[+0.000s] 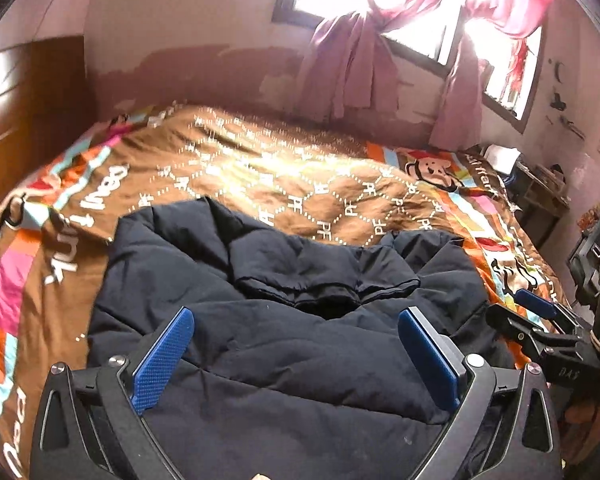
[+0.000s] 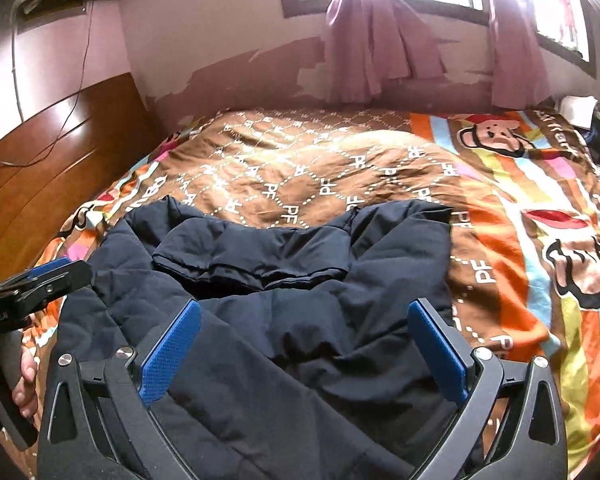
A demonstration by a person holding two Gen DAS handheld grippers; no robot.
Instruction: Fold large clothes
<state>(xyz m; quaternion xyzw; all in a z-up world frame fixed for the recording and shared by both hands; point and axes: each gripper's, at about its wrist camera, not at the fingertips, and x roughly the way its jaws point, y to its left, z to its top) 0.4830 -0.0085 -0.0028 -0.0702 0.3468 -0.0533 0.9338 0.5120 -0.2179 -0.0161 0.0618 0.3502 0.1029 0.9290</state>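
Observation:
A dark navy padded jacket [image 1: 268, 320] lies spread on the near part of the bed, its collar end toward the far side. The same jacket [image 2: 300, 304] fills the lower middle of the right wrist view. My left gripper [image 1: 296, 320] hovers above it, jaws wide open, nothing between the blue pads [image 1: 164, 356]. My right gripper [image 2: 306, 312] hovers likewise with open jaws and bare pads [image 2: 438, 352]. The right gripper [image 1: 536, 304] shows at the right edge of the left wrist view; the left gripper [image 2: 54, 270] shows at the left edge of the right wrist view.
The bed carries a brown and orange patterned cover [image 1: 300, 176] with cartoon monkeys. A wooden headboard [image 2: 48, 160] stands at the left. Pink curtains [image 2: 380, 40] hang under a bright window behind. Cluttered shelves [image 1: 540, 188] stand at the far right. A hand [image 2: 26, 384] holds the left tool.

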